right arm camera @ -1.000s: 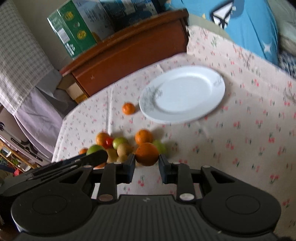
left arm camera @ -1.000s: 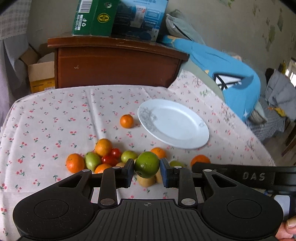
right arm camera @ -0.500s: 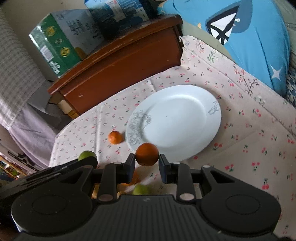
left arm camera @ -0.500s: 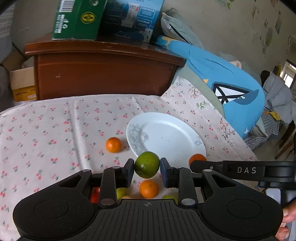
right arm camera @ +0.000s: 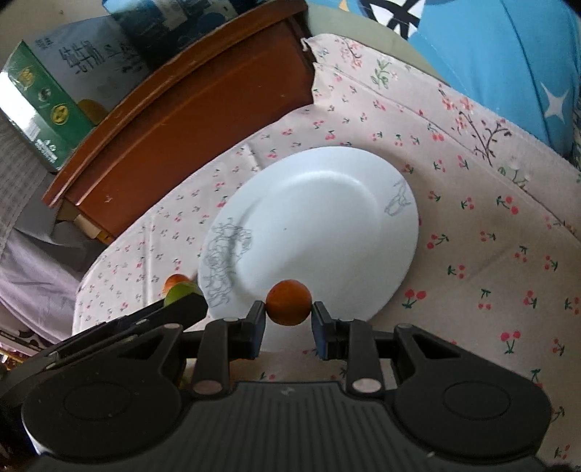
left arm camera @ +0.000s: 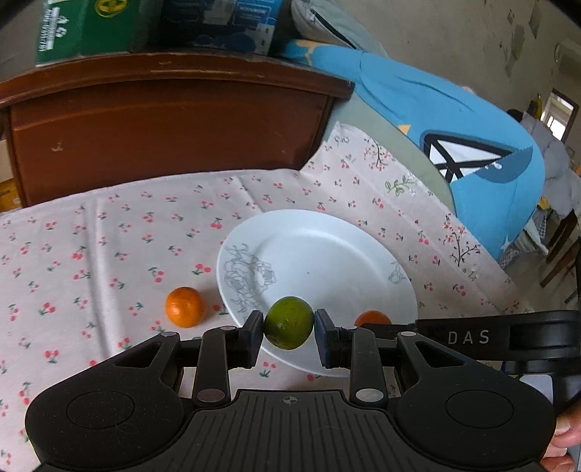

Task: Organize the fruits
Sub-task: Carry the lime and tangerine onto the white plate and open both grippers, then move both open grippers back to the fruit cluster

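My left gripper (left arm camera: 288, 332) is shut on a green citrus fruit (left arm camera: 288, 322), held over the near rim of the white plate (left arm camera: 326, 261). My right gripper (right arm camera: 288, 319) is shut on a small orange (right arm camera: 288, 302) above the near edge of the same plate (right arm camera: 319, 218). In the left wrist view that orange (left arm camera: 372, 317) peeks out to the right, with the right gripper's black body beside it. In the right wrist view the green fruit (right arm camera: 181, 292) shows at the left, behind the left gripper's body. One loose orange (left arm camera: 184, 306) lies on the cloth left of the plate.
The table wears a cherry-print cloth (left arm camera: 109, 236). A dark wooden cabinet (left arm camera: 163, 119) with green and blue boxes (left arm camera: 90, 25) on top stands behind it. A blue cushion (left arm camera: 472, 156) leans at the table's right side. A hand shows at the lower right corner.
Both grippers have carried their fruits forward from the fruit pile to the plate's near rim. The pile has dropped out of view below.
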`<move>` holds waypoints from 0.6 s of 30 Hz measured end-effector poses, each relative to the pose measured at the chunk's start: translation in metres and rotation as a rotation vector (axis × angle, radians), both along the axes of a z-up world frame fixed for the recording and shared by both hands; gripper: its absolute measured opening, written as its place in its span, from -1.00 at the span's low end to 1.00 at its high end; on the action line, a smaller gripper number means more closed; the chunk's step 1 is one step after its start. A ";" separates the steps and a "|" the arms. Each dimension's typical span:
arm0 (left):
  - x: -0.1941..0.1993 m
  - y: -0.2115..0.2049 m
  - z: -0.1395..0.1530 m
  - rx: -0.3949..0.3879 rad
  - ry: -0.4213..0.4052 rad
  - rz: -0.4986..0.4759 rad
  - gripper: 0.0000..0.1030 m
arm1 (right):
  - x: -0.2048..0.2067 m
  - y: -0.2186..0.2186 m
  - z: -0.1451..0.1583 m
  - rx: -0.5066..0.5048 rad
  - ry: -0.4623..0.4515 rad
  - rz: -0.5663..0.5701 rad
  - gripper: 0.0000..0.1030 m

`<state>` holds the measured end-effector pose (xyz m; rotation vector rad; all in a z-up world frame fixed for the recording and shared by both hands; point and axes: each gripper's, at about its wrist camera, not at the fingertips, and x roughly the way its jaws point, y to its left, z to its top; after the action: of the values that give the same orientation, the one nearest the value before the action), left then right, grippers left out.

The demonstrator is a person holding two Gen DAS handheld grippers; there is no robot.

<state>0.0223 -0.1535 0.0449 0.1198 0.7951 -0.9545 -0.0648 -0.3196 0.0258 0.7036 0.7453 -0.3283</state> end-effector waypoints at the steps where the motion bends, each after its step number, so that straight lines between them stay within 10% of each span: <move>1: 0.001 -0.002 -0.001 0.003 0.003 -0.001 -0.46 | 0.001 -0.001 0.000 0.000 0.000 -0.004 -0.40; 10: 0.008 -0.005 -0.003 -0.010 0.001 0.032 -0.17 | 0.004 -0.017 0.001 0.004 -0.012 -0.052 -0.38; 18: 0.028 0.015 0.009 -0.008 -0.053 0.166 -0.04 | -0.003 -0.036 0.005 -0.190 0.058 -0.222 -0.25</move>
<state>0.0498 -0.1384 0.0542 0.0707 0.7405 -0.7946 -0.0676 -0.3556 0.0308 0.5997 0.6814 -0.6164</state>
